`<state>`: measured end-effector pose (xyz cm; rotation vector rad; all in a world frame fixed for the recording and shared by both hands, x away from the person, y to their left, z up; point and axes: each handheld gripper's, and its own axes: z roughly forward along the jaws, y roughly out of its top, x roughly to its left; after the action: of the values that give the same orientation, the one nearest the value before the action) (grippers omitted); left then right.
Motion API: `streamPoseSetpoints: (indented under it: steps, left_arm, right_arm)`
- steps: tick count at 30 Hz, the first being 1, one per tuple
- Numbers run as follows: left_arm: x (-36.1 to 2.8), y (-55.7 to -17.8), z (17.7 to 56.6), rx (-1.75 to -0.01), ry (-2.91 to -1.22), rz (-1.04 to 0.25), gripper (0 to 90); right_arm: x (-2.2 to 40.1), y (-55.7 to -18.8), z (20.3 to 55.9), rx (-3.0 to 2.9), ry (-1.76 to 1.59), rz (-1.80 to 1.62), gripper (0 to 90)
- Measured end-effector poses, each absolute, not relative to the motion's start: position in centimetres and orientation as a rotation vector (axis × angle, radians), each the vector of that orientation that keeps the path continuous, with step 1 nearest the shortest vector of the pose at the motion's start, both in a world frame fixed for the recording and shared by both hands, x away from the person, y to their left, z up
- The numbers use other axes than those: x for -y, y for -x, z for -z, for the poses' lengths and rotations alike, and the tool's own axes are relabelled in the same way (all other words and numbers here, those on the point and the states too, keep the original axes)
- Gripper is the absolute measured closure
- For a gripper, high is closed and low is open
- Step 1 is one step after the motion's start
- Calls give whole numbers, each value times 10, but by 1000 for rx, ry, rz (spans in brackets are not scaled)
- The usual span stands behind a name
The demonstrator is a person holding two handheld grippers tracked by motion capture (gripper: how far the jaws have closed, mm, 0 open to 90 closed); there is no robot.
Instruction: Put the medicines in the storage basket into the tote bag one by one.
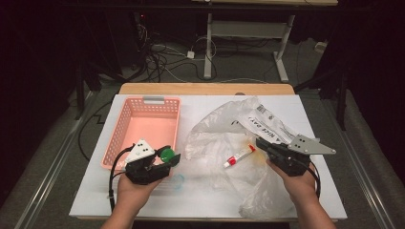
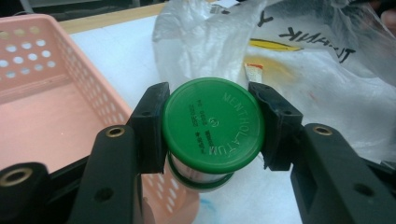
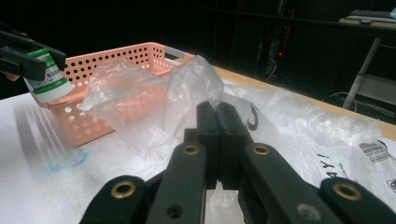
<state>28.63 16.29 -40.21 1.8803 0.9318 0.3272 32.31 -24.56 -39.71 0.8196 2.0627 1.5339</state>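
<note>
— Two grippers on one white table [image 1: 205,198]; what is the biggest thing lying on it?

— Ahead of me, the clear plastic bag [image 1: 248,143], crumpled and spread over the right half of the table, with black print on its far part. Next in size is the pink basket [image 1: 125,121] on the left half, perforated walls, standing flat.

— And your hands?

— I hold my left gripper [image 1: 168,157] just beside the basket's near right corner, above the table. My right gripper [image 1: 261,144] rests at the bag's right side, over the plastic.

— What do the left jaws have?

— They pinch a small jar with a green lid [image 2: 212,123]. In the left gripper view each pad presses on one side of the lid's rim, and the jar's pale body hangs below the lid. In the right gripper view the jar shows from the side, tilted, clamped at its top, in front of the basket wall and clear of the table.

— And the right jaws?

— Pressed together. In the right gripper view the two black pads meet with plastic film bunched around their tips; I cannot tell for sure whether a fold of the bag is caught between them.

— Anything smaller?

— A small white tube with a red cap [image 1: 239,156] lies inside the bag, between my two grippers. Smallest of all, a faint blue ring mark [image 1: 177,181] on the table just beside my left gripper.
</note>
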Motion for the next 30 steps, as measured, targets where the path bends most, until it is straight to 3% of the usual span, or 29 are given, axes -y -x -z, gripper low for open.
streamPoseSetpoints:
  steps: [30]
  left_arm:
    - [-80, -281, 444, -758, -2072, -187, 497]
  right_arm:
    - [242, -323, 400, -2090, -811, -1526, 900]
